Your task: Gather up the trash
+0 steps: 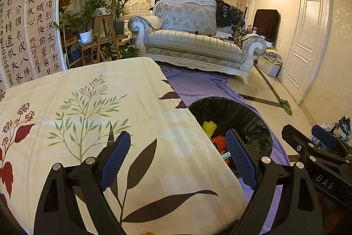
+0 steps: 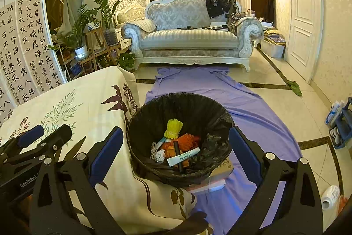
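Both tongs [image 1: 177, 154] [image 2: 176, 147] gape empty over the floral-clothed table [image 1: 92, 107], bin [image 2: 154, 111], purple sheet [image 2: 253, 102].

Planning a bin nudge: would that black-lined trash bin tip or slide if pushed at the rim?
Trash bin probably tips: it seems perched on a box, not flat on the floor. Likely light, with only small scraps inside. The loose liner may slip under pads.

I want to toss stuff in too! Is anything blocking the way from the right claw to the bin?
Nothing visible does. The right claw is open and empty, and the bin sits right ahead of it with its top uncovered, trash already inside. The flowered cloth lies beside the bin on the left, not over it.
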Demonstrator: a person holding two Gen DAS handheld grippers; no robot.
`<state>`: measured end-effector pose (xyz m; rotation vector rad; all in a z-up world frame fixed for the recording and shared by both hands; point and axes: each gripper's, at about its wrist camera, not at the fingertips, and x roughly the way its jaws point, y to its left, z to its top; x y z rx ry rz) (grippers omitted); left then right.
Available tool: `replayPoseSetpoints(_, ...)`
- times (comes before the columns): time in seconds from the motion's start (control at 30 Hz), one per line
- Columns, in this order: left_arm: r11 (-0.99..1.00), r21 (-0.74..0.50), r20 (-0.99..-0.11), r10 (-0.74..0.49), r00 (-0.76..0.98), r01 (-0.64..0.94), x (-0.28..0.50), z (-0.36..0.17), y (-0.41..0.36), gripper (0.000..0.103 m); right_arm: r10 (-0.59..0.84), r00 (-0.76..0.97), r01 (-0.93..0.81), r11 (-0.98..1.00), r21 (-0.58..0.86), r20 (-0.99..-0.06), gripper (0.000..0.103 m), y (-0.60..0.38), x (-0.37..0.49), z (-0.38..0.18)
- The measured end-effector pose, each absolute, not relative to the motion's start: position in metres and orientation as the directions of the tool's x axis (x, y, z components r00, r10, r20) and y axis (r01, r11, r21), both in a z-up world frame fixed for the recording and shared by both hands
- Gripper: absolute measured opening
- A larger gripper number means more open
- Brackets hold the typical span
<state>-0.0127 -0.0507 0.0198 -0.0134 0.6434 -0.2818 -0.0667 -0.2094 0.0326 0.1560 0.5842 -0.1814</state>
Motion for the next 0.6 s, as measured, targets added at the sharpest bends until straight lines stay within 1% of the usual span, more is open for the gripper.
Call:
replayPoseSetpoints(0.2, 0.959, -0.122, -0.590, -0.278, 0.758, 0.257, -0.0126, 0.0195, -0.0483, 0.087, -0.125, 0.819, 0.213, 0.972, 0.095, -0.560, 0.094, -0.2093, -0.0666, 0.0327)
replayPoseSetpoints(0.4, 0.967, -0.073, -0.568, -0.240, 0.787, 0.243, -0.0131, 0.0231, -0.0493, 0.087, -0.124, 0.817, 0.213, 0.972, 0.095, -0.563, 0.094, -0.2087, -0.0667, 0.0308)
replayPoseSetpoints(0.6, 0.974, -0.057, -0.588, -0.210, 0.781, 0.218, -0.0083, 0.0203, -0.0450, 0.087, -0.119, 0.814, 0.208, 0.974, 0.094, -0.569, 0.094, -0.2057, -0.0655, 0.0255)
